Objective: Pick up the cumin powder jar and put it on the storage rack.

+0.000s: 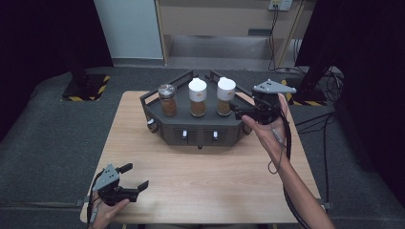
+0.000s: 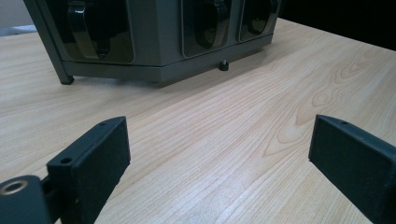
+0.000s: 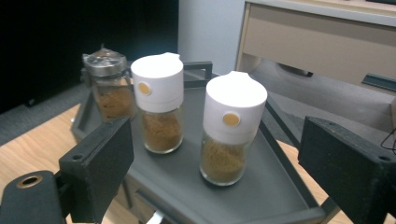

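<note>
Right gripper (image 1: 237,109) held up at the right end of the grey rack (image 1: 157,125), jaws spread wide, nothing between them. In the right gripper view the jaws frame the nearest white-capped spice jar (image 3: 232,135) but stand clear of it on both sides; no contact. Right hand (image 1: 268,131) grips the tool from below, cable (image 1: 288,143) trailing down along the forearm, grey three-cornered plate (image 1: 273,88) on top.

Left gripper (image 1: 135,179) low at the near left corner of the wooden table (image 1: 215,186), jaws wide apart, empty. Left hand (image 1: 109,211) at the table edge. The left gripper view looks across bare wood toward the rack's front face (image 2: 154,42), well apart from it.

Three spice jars stand upright in a row on the rack's top tray: right white-capped jar (image 1: 225,96), middle white-capped jar (image 1: 197,97), left jar with a clear metal-rimmed lid (image 1: 167,99). All hold brown powder. The white caps each have a small yellow dot facing the right gripper. Jars near each other, not touching.

Rack sits at the far middle of the table, with small white knobs (image 1: 185,136) on its front panel. Dark carpet (image 1: 57,124) around the table; a pale cabinet (image 1: 224,19) behind.
</note>
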`<state>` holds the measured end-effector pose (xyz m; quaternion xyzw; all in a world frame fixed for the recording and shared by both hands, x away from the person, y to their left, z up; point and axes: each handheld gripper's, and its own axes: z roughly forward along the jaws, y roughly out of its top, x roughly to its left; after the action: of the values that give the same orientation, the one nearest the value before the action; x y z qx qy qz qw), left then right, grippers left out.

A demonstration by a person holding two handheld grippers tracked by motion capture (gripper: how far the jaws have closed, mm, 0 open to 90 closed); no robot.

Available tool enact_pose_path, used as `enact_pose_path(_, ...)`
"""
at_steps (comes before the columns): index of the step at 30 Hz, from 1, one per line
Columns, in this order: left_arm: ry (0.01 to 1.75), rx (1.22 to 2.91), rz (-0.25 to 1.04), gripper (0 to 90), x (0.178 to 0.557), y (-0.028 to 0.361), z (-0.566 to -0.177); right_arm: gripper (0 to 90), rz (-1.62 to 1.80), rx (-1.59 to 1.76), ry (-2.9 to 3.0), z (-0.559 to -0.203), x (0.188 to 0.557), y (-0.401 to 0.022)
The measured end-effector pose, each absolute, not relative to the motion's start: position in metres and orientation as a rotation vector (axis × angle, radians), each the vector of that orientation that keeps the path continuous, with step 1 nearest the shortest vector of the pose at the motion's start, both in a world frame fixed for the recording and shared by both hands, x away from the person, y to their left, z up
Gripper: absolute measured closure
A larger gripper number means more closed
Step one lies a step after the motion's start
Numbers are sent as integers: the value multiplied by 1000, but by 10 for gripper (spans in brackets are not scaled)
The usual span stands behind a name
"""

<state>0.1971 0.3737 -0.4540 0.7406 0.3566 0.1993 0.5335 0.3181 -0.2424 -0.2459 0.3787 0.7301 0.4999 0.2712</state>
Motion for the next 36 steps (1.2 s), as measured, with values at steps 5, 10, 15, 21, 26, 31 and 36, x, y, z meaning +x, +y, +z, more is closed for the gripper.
enact_pose_path(5, 846, 1769, 477, 44, 197, 373, -454, 102, 1346, 995, 1949, -256, 297, -248)
enact_pose_path(10, 847, 1769, 477, 44, 196, 373, -454, 96, 1362, 981, 1949, -266, 283, -258)
enact_pose_path(15, 848, 1769, 478, 44, 197, 373, -454, 92, 1379, 970, 1961, -278, 269, -271)
enact_pose_path(21, 849, 1772, 478, 44, 197, 372, -453, 85, 1397, 981, 1983, -294, 252, -290)
enact_pose_path(26, 852, 1771, 479, 44, 197, 373, -454, 83, 1384, 991, 2006, -306, 238, -302)
enact_pose_path(31, 853, 1772, 480, 44, 197, 372, -454, 81, 1370, 1013, 2029, -320, 227, -311)
enact_pose_path(36, 856, 1771, 480, 44, 197, 372, -454, 79, 1355, 1028, 2054, -335, 220, -318)
